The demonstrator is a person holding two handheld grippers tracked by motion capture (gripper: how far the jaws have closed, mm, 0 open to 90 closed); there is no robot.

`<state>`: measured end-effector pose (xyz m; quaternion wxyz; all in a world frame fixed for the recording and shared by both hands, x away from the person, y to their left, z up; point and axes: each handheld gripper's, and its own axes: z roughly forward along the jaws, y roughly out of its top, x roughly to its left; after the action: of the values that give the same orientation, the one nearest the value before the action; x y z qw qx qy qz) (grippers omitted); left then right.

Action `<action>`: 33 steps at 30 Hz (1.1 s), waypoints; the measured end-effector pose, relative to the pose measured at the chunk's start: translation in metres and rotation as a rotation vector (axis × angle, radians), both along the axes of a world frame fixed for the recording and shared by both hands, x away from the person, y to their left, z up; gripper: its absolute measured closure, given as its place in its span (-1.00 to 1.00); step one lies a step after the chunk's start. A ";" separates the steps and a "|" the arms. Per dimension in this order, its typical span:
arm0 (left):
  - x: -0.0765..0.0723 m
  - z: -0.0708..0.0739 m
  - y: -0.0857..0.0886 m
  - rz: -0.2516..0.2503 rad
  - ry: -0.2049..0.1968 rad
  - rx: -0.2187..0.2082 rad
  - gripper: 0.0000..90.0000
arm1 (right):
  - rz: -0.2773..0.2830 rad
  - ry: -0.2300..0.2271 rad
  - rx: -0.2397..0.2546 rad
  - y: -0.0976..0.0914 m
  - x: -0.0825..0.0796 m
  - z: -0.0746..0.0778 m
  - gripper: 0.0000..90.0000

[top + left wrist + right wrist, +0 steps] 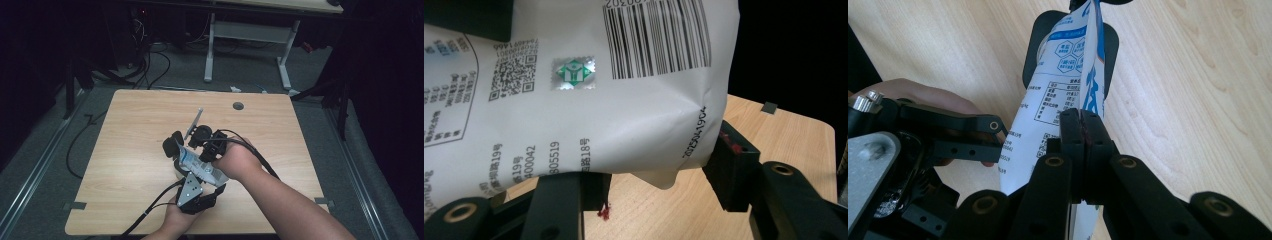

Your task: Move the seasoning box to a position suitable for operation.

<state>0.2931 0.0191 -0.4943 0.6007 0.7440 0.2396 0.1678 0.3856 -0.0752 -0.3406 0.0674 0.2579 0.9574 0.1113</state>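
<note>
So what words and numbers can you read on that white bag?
All of it stands on the white bag, seen sideways in the left gripper view:
"805519"
"400042", its start cut off
"18" among Chinese characters, and "19" in the line beside it
Stamped near the seam, a code starting "2025", the rest unclear
The numbers above the barcode are cut off; the QR code's small print and the table are too small to read.

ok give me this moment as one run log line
right tool: shut on pouch edge | left tool: jaws around pouch body | pouch: held above table | black stand: under pouch
</note>
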 end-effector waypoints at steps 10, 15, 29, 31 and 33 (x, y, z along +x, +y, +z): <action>-0.002 -0.009 0.001 -0.006 0.014 0.002 0.11 | -0.011 0.016 0.007 -0.004 -0.003 -0.002 1.00; -0.002 -0.013 0.001 -0.008 0.020 0.009 0.10 | -0.020 0.017 0.003 -0.007 -0.005 -0.002 1.00; 0.000 -0.021 0.003 -0.006 0.038 0.034 0.09 | -0.031 0.024 0.012 -0.013 -0.009 -0.004 1.00; 0.000 -0.022 0.004 -0.005 0.040 0.035 0.09 | -0.035 0.023 0.012 -0.013 -0.010 -0.004 1.00; 0.001 -0.023 0.004 -0.003 0.042 0.039 0.09 | -0.037 0.023 0.022 -0.014 -0.010 -0.004 1.00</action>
<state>0.2939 0.0232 -0.5172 0.5812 0.7592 0.2479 0.1558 0.3754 -0.0888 -0.3446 0.0557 0.2776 0.9519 0.1175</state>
